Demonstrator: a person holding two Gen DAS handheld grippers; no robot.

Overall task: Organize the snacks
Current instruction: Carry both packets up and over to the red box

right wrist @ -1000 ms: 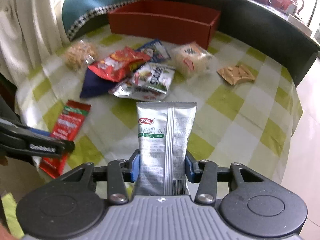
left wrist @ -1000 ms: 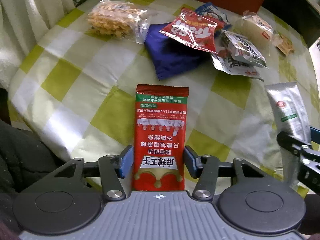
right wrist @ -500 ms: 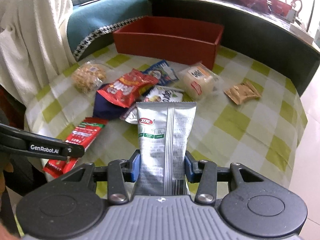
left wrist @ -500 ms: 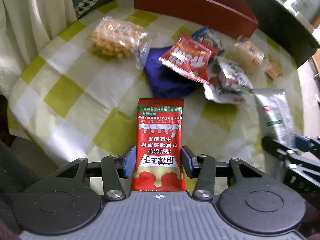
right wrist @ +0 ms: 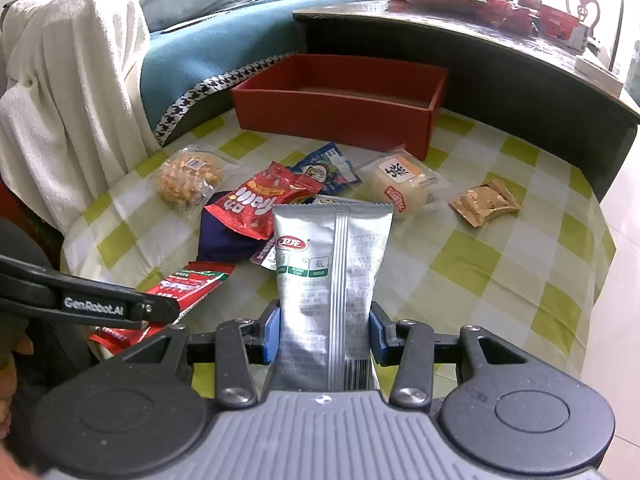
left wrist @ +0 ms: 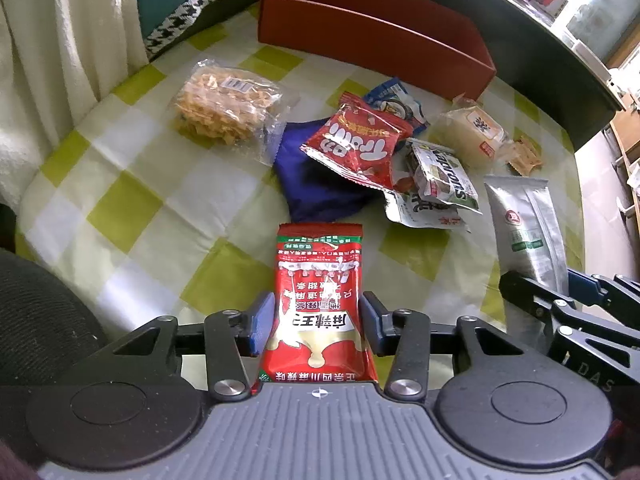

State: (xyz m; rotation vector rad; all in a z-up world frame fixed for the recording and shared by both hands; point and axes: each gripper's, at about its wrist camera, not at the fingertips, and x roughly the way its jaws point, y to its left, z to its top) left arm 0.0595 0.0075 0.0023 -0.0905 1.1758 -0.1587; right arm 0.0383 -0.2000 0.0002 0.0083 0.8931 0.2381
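Note:
My left gripper (left wrist: 318, 312) has a red snack packet (left wrist: 320, 276) between its blue pads; the jaws are closing and press on its lower sides. The packet hangs a little above the checked tablecloth (left wrist: 120, 208). In the right wrist view my right gripper (right wrist: 322, 328) is shut on a silver snack packet (right wrist: 332, 256), held upright above the table. That silver packet (left wrist: 528, 232) also shows at the right of the left wrist view. The red packet (right wrist: 188, 284) shows low left in the right wrist view. An open red box (right wrist: 340, 108) stands at the far edge.
Mid-table lie loose snacks: a clear bag of yellow crisps (left wrist: 224, 104), a red puffed bag (left wrist: 356, 144) on a dark blue pouch (left wrist: 316, 184), a white cake (left wrist: 472, 132), a brown packet (right wrist: 486, 202). A white towel (right wrist: 72, 92) hangs left; a dark counter (right wrist: 520, 80) runs behind.
My left jaws have closed in on the red packet and risen with it off the cloth. The right gripper still holds the silver packet and has tilted up, showing more of the box.

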